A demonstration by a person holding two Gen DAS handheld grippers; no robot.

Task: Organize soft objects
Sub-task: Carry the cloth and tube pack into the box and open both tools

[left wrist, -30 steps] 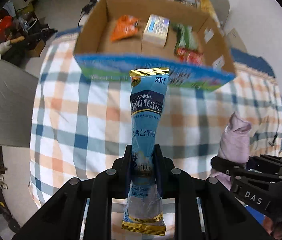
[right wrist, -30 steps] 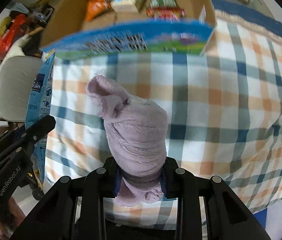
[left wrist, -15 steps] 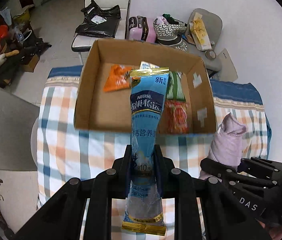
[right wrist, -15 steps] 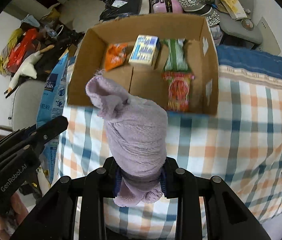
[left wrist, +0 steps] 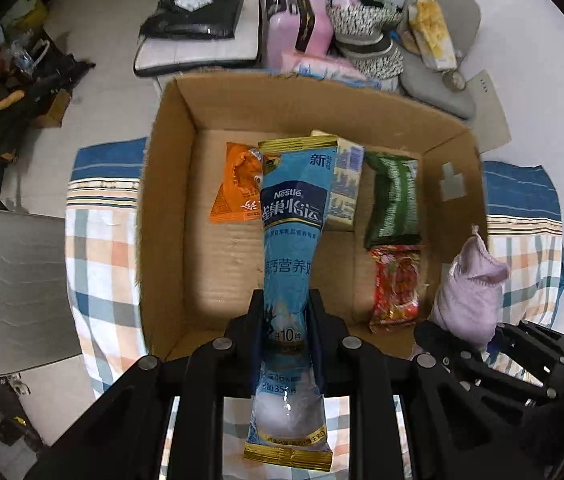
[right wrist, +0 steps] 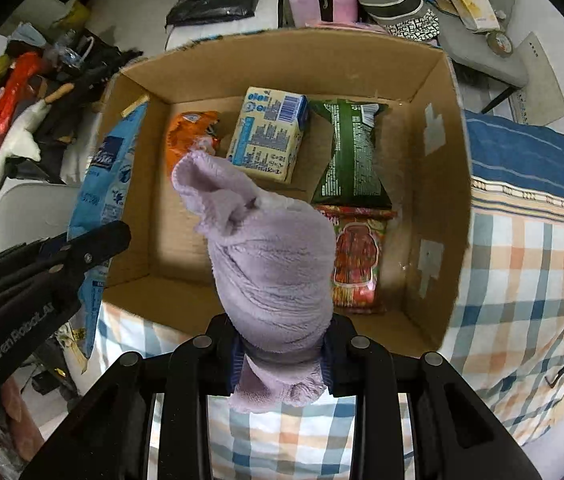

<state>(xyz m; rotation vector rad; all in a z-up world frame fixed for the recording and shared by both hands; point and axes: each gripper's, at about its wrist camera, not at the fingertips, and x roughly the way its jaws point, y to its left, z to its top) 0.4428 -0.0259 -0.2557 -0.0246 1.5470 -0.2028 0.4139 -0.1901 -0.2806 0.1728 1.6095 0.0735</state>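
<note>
My left gripper (left wrist: 285,320) is shut on a long blue Nestle pouch (left wrist: 294,240) with gold ends, held up over the open cardboard box (left wrist: 166,200). My right gripper (right wrist: 282,344) is shut on a rolled lilac cloth (right wrist: 270,256), also above the box (right wrist: 434,184). Each gripper shows in the other's view: the cloth (left wrist: 470,292) at the right, the pouch (right wrist: 102,184) at the left. Inside the box lie an orange packet (right wrist: 190,136), a pale yellow carton (right wrist: 268,136), a green bag (right wrist: 352,156) and a red snack bag (right wrist: 356,268).
The box stands on a table under a plaid cloth (right wrist: 530,280). A grey chair (left wrist: 10,288) is at the left. Beyond the box are a white chair with black bags (left wrist: 198,28), a pink case (left wrist: 298,28) and a grey chair with hats (left wrist: 438,40).
Both grippers rose and moved forward with their loads. The box, seen from its front wall a second ago, now lies below them with its whole inside in view.
</note>
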